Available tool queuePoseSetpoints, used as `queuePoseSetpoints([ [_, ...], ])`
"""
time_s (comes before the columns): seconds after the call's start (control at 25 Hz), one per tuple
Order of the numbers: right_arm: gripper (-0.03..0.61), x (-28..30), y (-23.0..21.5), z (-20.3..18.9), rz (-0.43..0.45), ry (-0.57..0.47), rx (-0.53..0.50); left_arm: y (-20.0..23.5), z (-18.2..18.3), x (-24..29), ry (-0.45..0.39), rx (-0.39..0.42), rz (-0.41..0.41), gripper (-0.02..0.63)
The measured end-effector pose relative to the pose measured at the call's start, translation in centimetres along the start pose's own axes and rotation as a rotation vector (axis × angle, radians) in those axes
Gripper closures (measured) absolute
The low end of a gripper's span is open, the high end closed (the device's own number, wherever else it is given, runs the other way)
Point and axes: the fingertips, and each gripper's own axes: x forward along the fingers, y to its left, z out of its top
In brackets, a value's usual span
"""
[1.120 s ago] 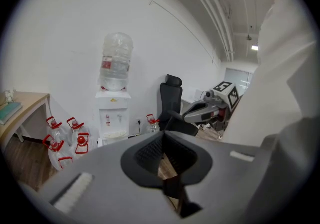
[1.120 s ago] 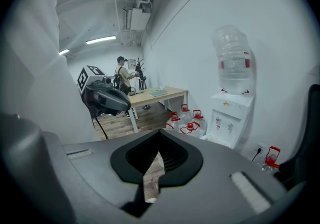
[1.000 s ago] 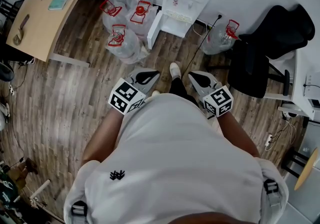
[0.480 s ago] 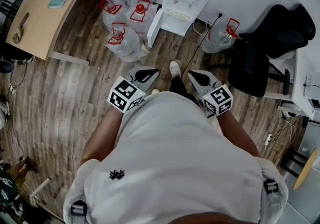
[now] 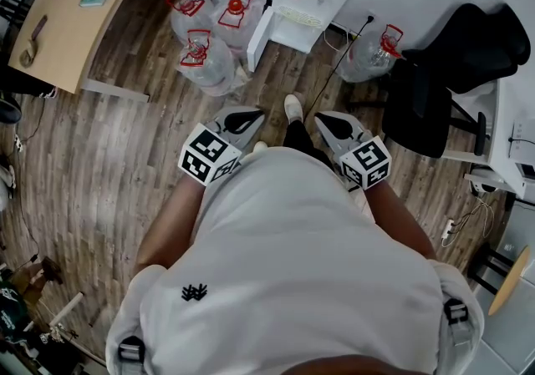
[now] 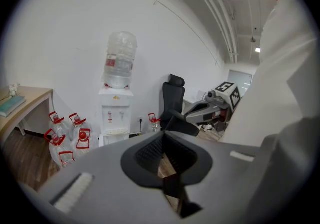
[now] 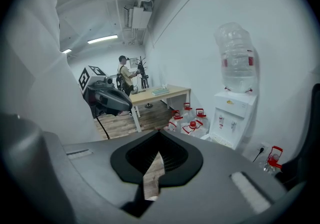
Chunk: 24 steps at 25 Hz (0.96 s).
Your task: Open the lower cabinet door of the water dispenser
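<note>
The person wears a plain white short-sleeved T-shirt (image 5: 292, 265) with a small black emblem (image 5: 194, 292) on the chest, dark trousers (image 5: 296, 143) and a white shoe (image 5: 292, 108). Pale straps with black buckles (image 5: 456, 311) sit at both shoulders, possibly a harness. The light grey moulded left gripper (image 5: 244, 120) and matching right gripper (image 5: 333, 124) have black ribbed pads. Each bears a white cube with black square markers (image 5: 209, 156).
</note>
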Motion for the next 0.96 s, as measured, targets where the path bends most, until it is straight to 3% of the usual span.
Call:
queuePoseSetpoints([
  [0.48, 0.578, 0.5, -0.8, -0.3, 0.027, 0.033, 0.007, 1.5, -0.7, 0.9, 0.022, -0.05, 0.013, 0.557],
  [0.96, 0.578, 2.5, -11.1, 0.5, 0.079, 0.032, 0.031, 4.9, 4.7, 11.1, 0.07, -0.035, 0.01, 0.557],
])
